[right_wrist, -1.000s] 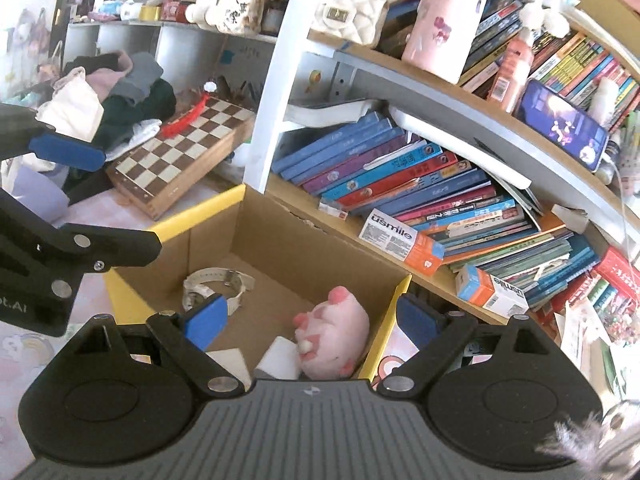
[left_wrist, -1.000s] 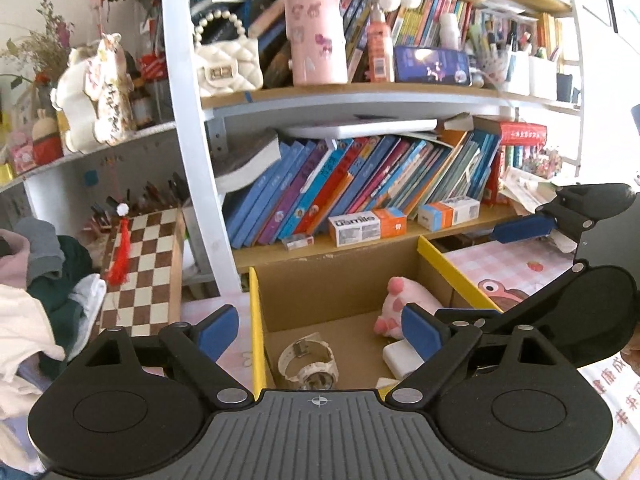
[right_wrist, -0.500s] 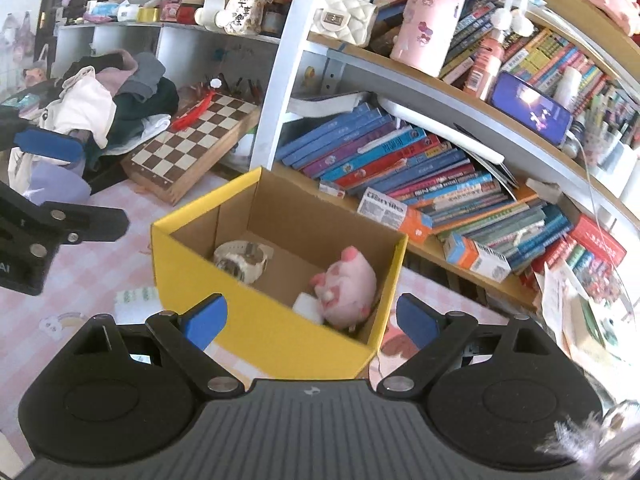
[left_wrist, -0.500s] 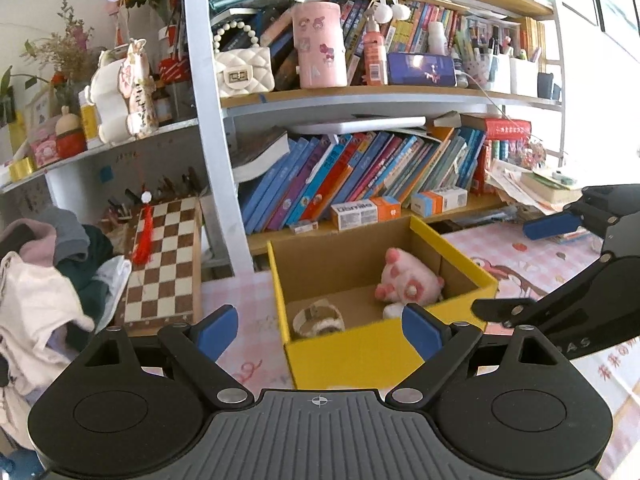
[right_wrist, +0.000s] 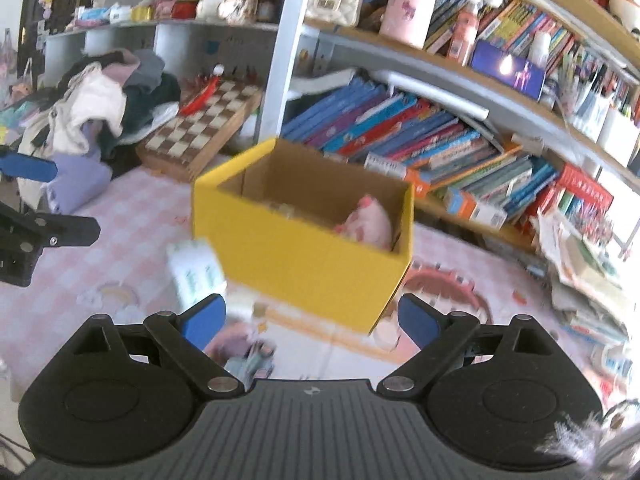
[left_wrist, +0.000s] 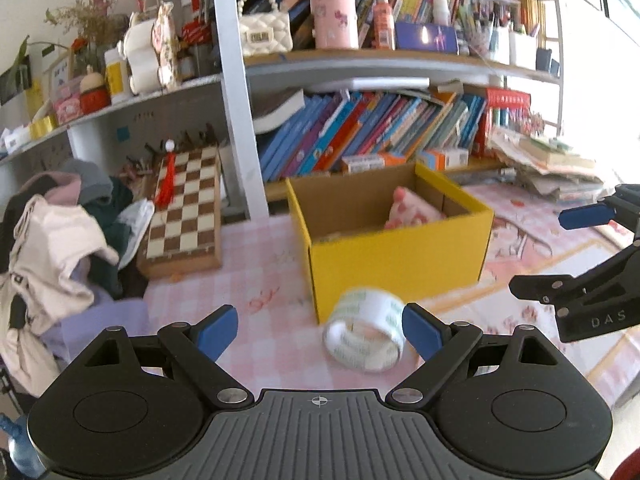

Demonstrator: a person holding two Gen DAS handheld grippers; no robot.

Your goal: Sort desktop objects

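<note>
**Box part-filled, tape roll and small items lying outside it**

Left wrist view: the left gripper (left_wrist: pixel 316 330) stands wide, its blue-tipped fingers well apart and holding nothing. Between them, nearer the right finger, a roll of clear tape (left_wrist: pixel 365 334) lies tilted on the pink checked desk mat (left_wrist: pixel 256 280), just in front of the near left corner of the yellow cardboard box (left_wrist: pixel 396 264). The box is open at the top; a pink plush toy (left_wrist: pixel 412 208) rests inside against its far right side. What else lies on the box floor is hidden by the near wall from here. At the far right, the right gripper (left_wrist: pixel 568 248) hangs beside the box with its fingers spread and nothing between them.

Right wrist view: the right gripper (right_wrist: pixel 308 322) is likewise wide and empty. The box (right_wrist: pixel 304 256) sits ahead, the plush toy (right_wrist: pixel 370 220) at its right end, with something pale and blurred near its left end that I cannot name. The tape roll (right_wrist: pixel 196 272) lies on the mat just left of the box. Near the left finger, close in, a small pinkish and blue-grey item (right_wrist: pixel 248 352) lies on the mat, too blurred to identify.

As a judgement: the sorting is partway. The plush toy is in the box; the tape roll and the blurred small item are outside it and seem to be what is left. The tape roll sits best placed for the left gripper.
</note>
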